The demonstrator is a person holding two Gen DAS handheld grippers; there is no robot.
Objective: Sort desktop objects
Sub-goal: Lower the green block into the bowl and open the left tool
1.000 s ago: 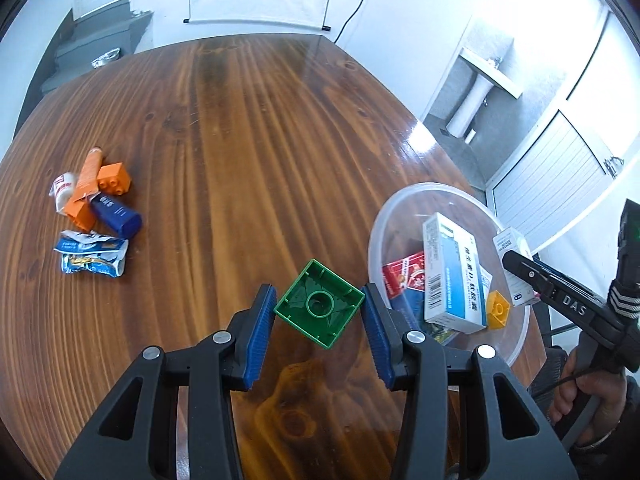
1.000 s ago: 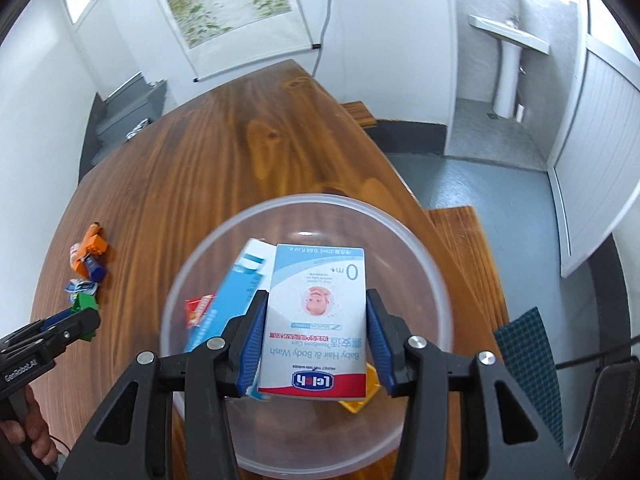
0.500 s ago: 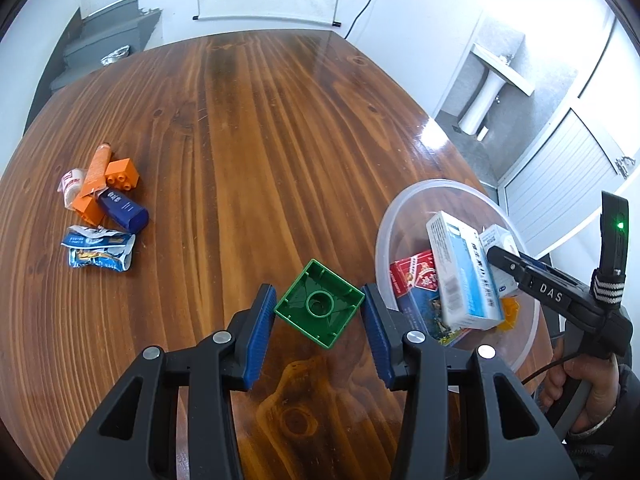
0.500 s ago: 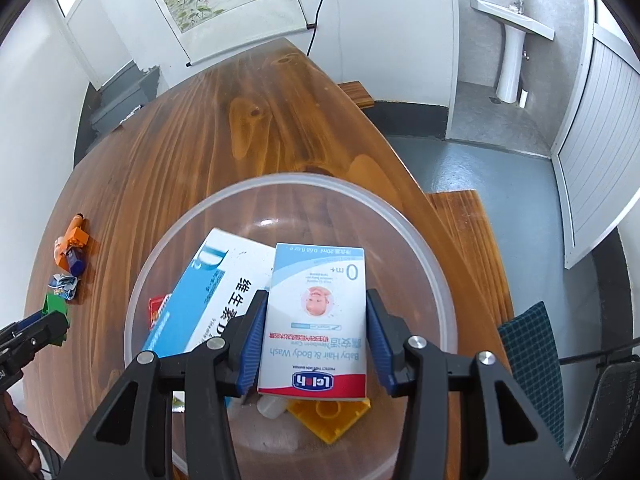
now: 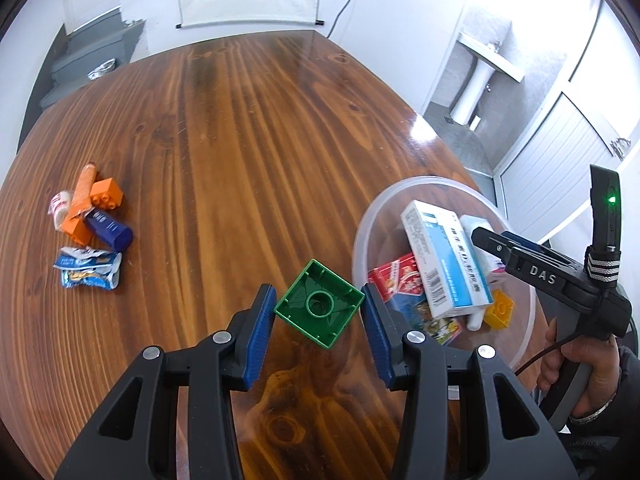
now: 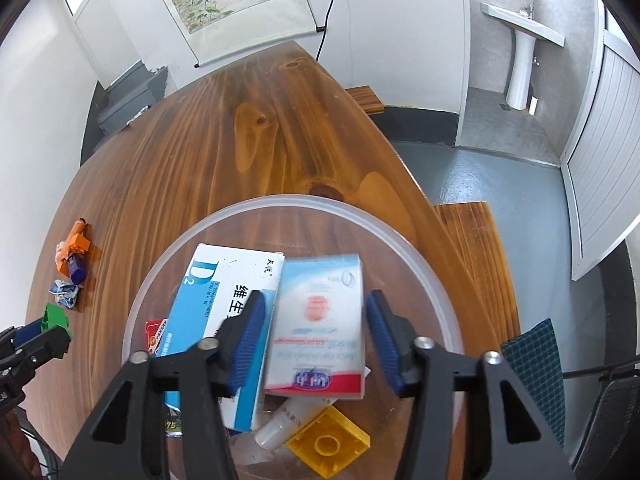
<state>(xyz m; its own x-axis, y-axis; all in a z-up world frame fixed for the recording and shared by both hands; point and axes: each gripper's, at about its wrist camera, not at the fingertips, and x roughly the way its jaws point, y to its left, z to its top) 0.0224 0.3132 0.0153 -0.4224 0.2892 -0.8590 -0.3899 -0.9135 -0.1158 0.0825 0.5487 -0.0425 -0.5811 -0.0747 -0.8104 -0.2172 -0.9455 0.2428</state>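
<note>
My left gripper (image 5: 319, 294) is shut on a green brick (image 5: 320, 310), held hollow side up above the wooden table (image 5: 248, 128), just left of the clear plastic bowl (image 5: 400, 188). Over the bowl (image 6: 288, 200), my right gripper (image 6: 316, 300) has its jaws opening. A white baby-wash box (image 6: 320, 320) sits blurred between them, with a gap beside the right pad. In the bowl lie a blue-and-white box (image 6: 216, 292), a yellow brick (image 6: 328, 444), a white tube (image 6: 280, 428) and a red packet (image 5: 396, 276).
At the table's left lies a pile: an orange brick (image 5: 106, 194), an orange tube (image 5: 82, 192), a dark blue tube (image 5: 108, 232) and a crumpled blue wrapper (image 5: 88, 268). A wooden bench (image 6: 476, 264) stands right of the table. A person's hand (image 5: 592, 376) holds the right gripper's handle.
The right jaws have spread apart and the baby-wash box has slipped lower, blurred, between them. The bowl has grown larger under the right gripper. The left gripper still holds the green brick.
</note>
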